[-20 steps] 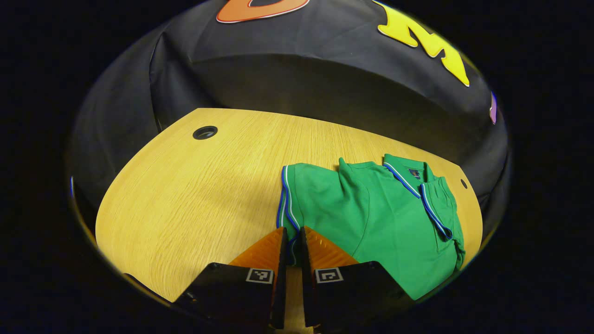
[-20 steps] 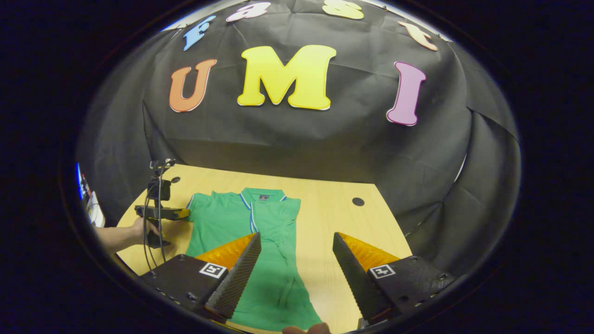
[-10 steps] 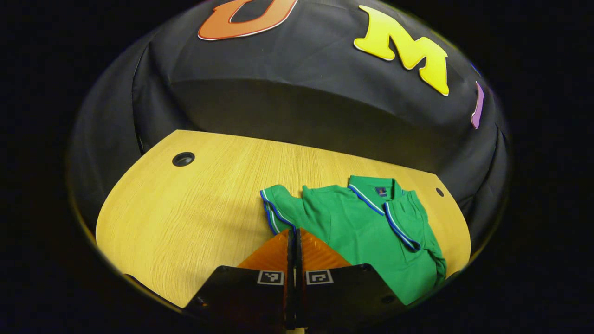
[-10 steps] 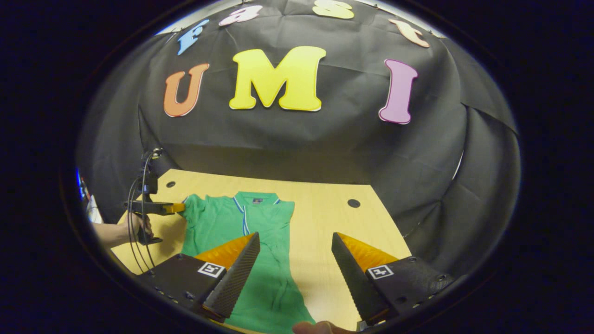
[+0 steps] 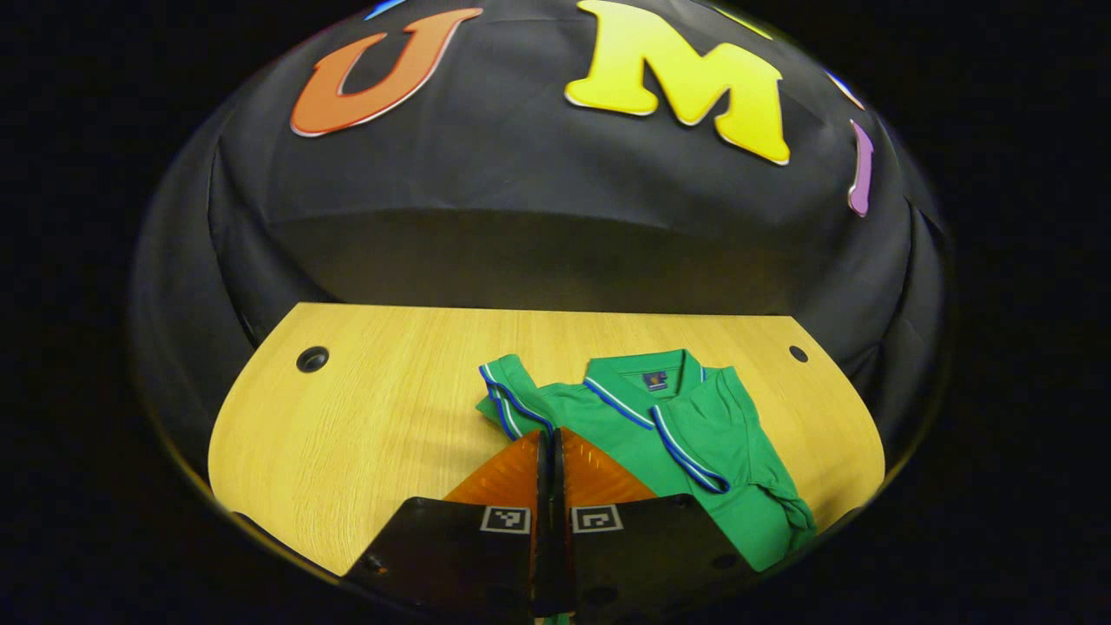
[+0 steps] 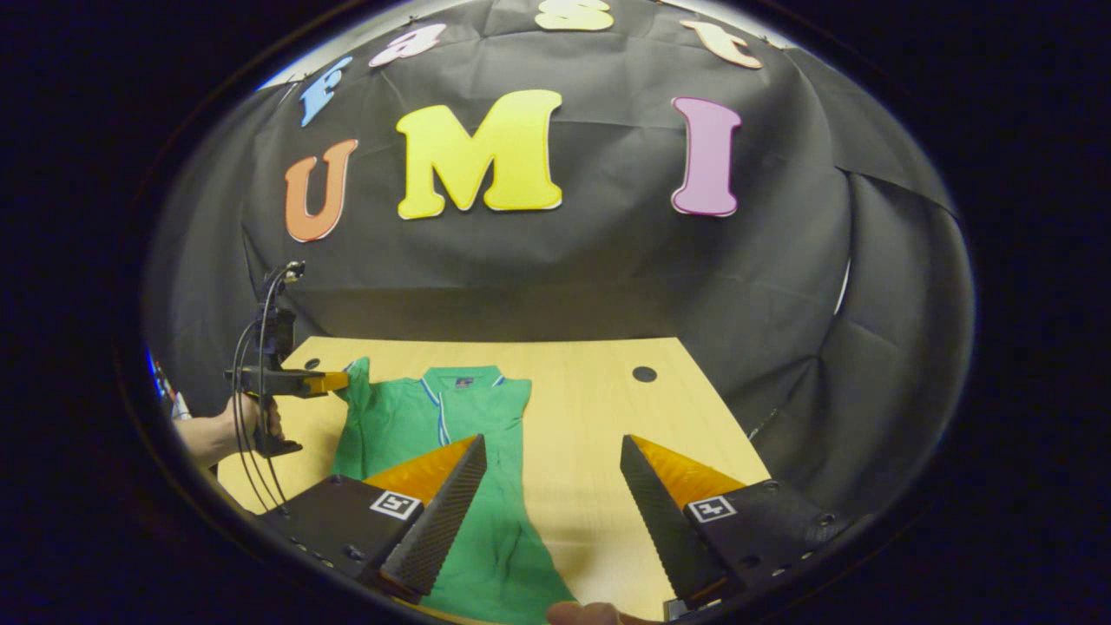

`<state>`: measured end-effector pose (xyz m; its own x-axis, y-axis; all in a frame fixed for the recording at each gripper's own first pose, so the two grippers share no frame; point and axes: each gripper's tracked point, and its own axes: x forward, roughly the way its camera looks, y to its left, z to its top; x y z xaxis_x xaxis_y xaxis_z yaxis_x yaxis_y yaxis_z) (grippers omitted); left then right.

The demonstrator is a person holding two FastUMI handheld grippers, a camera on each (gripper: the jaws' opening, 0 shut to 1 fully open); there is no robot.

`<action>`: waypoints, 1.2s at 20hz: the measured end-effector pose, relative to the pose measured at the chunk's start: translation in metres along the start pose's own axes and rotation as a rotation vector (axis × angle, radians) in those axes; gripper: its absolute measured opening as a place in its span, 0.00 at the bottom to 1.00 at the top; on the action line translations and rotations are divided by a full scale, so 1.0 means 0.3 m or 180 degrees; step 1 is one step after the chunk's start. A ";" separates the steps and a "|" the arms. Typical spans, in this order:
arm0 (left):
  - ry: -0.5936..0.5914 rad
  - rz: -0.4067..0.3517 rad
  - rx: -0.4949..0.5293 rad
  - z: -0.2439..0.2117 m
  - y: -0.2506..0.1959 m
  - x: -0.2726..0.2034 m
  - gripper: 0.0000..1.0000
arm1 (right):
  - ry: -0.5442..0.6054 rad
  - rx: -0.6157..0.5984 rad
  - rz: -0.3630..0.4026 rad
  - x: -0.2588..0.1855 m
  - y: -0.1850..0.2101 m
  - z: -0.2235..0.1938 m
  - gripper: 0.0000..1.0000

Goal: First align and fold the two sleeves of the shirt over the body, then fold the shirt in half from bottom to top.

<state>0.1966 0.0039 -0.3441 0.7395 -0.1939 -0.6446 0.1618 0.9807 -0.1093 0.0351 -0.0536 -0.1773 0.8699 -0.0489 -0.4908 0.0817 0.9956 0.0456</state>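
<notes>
The left tool point(image 6: 340, 382) pinched the green shirt's point(image 6: 469, 451) left sleeve point(image 5: 508, 401), lifted; the right tool point(image 6: 551, 473) hovered released above the surface point(image 6: 599, 417).

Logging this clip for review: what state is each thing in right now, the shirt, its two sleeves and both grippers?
Shirt: flat on the table, collar at the far end, bottom not folded up.
One sleeve: folded over the body.
Other sleeve: lifted off the table, pinched at its striped cuff.
Left gripper: shut on the lifted sleeve.
Right gripper: open, holding nothing, above the shirt's lower part.
</notes>
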 end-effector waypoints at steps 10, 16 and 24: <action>0.0233 -0.0329 0.0309 -0.059 -0.445 0.108 0.12 | 0.0044 0.0231 -0.0257 -0.051 -0.240 -0.055 0.95; 0.0056 -0.0331 0.0307 -0.041 -0.482 0.020 1.00 | 0.0017 0.0233 -0.0168 -0.038 -0.234 -0.046 0.95; -0.0369 0.0003 -0.0067 0.051 -0.339 -0.220 1.00 | -0.0089 0.0063 0.0131 -0.035 -0.118 -0.005 0.95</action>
<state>0.1414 -0.0834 -0.2790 0.8105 -0.1931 -0.5530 0.1482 0.9810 -0.1254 0.0223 -0.0883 -0.1751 0.8860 -0.0106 -0.4636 0.0551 0.9951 0.0825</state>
